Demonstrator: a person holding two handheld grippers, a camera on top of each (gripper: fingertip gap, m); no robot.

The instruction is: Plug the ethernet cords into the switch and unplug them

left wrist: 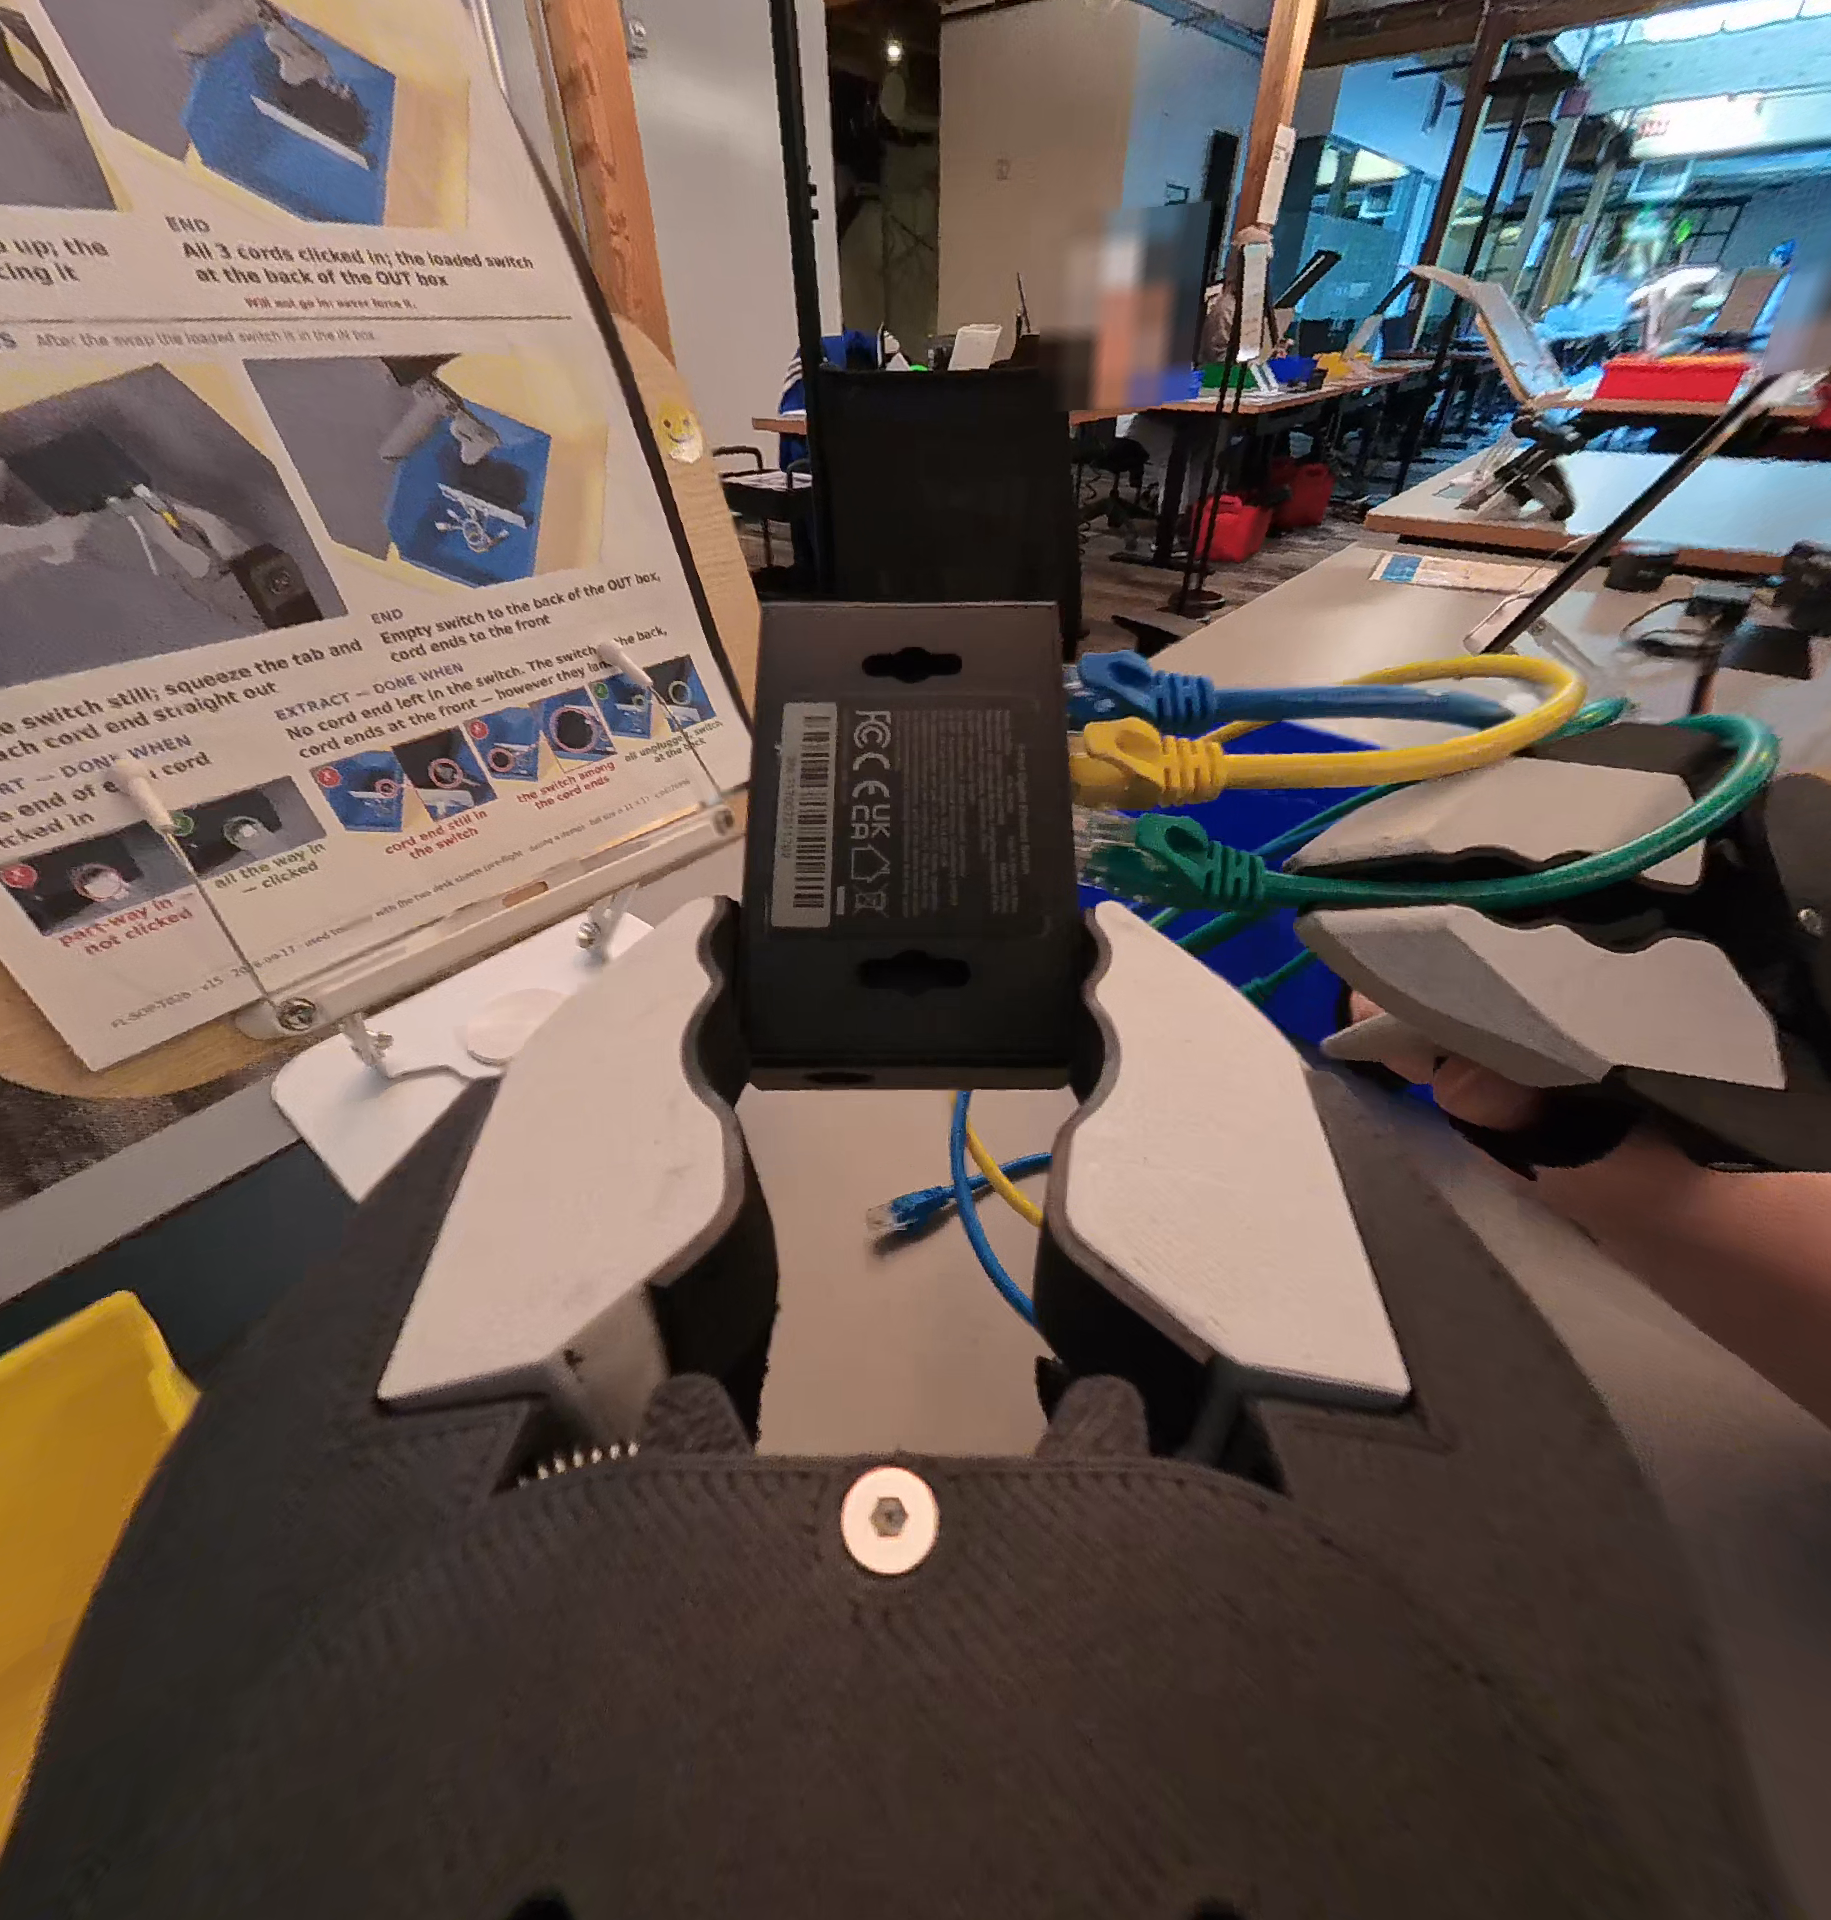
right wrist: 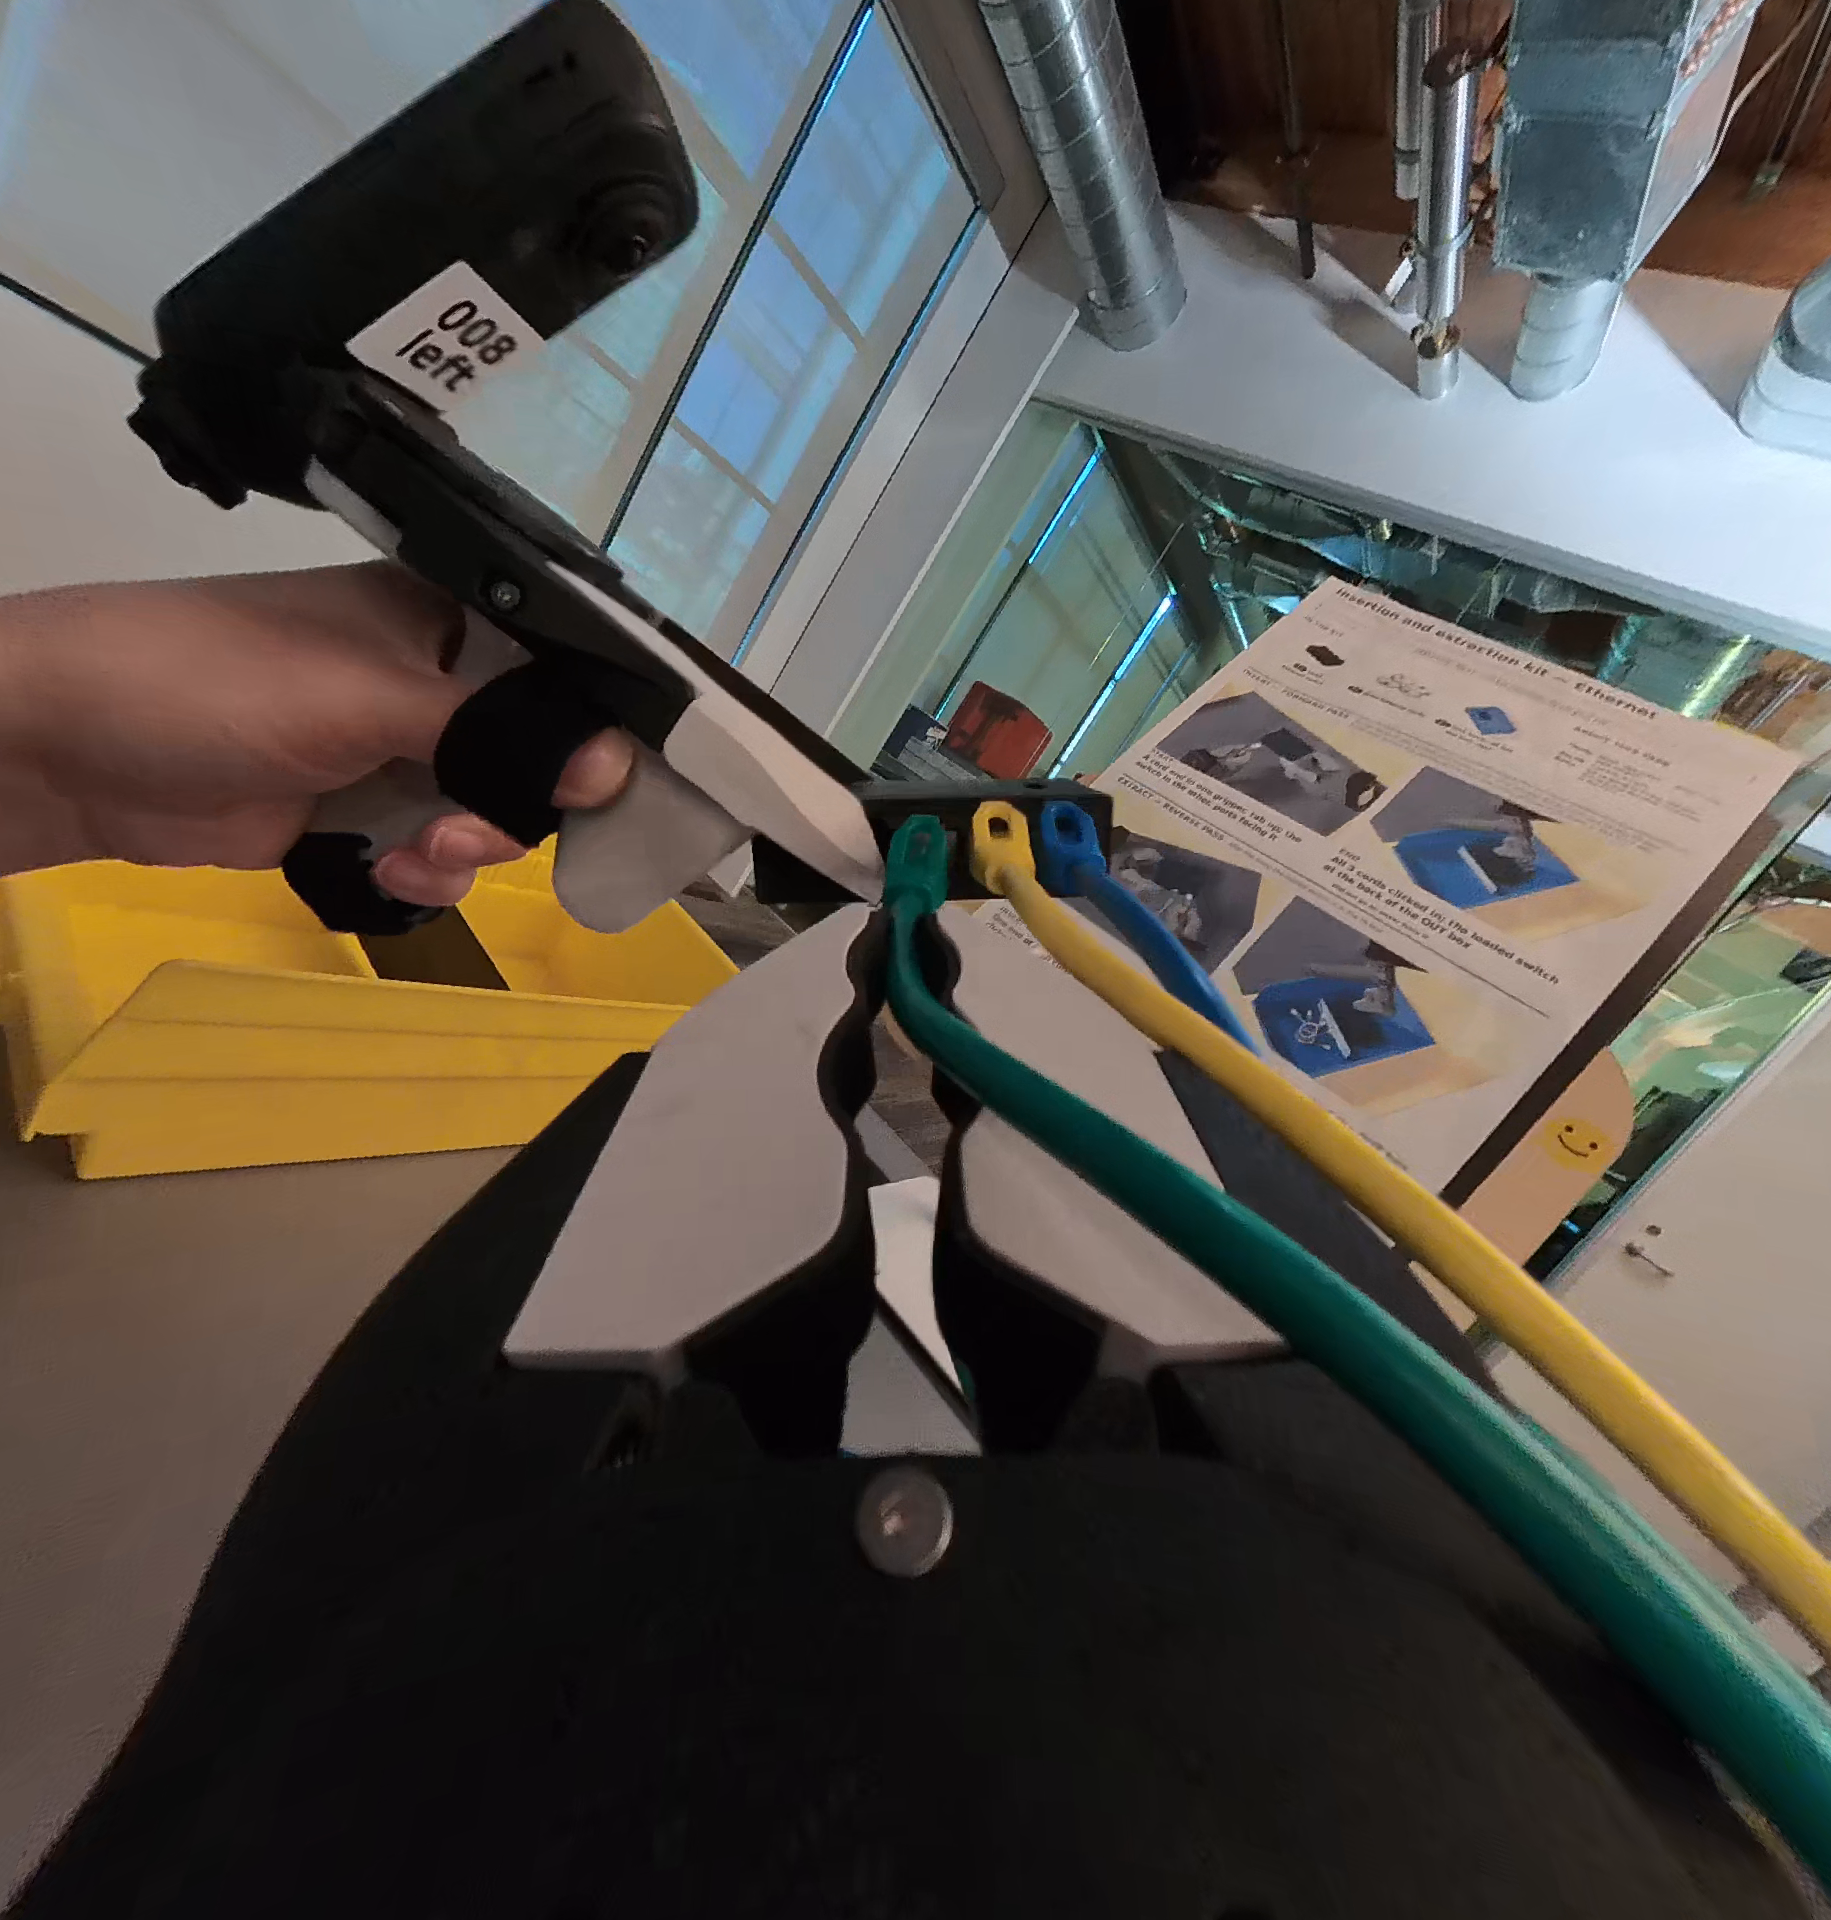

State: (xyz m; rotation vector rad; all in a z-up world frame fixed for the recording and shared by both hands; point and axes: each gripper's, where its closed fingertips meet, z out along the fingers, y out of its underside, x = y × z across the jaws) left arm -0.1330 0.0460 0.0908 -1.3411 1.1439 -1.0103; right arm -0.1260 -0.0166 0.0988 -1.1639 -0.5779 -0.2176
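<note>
Left gripper [left wrist: 906,997] was clamped on switch [left wrist: 906,831]; right gripper [right wrist: 906,925] pinched green cord [right wrist: 1150,1153] behind its plug. Sideways pull risked latch damage, switch slip.

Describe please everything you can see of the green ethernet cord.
The green ethernet cord is a smooth, rubbery-looking cable with a ribbed green boot and clear plug. Its plug end sits at the switch, beside the yellow cord; whether it is fully seated cannot be told. The right gripper has its jaws closed on it just behind the boot. The rest loops away.
</note>
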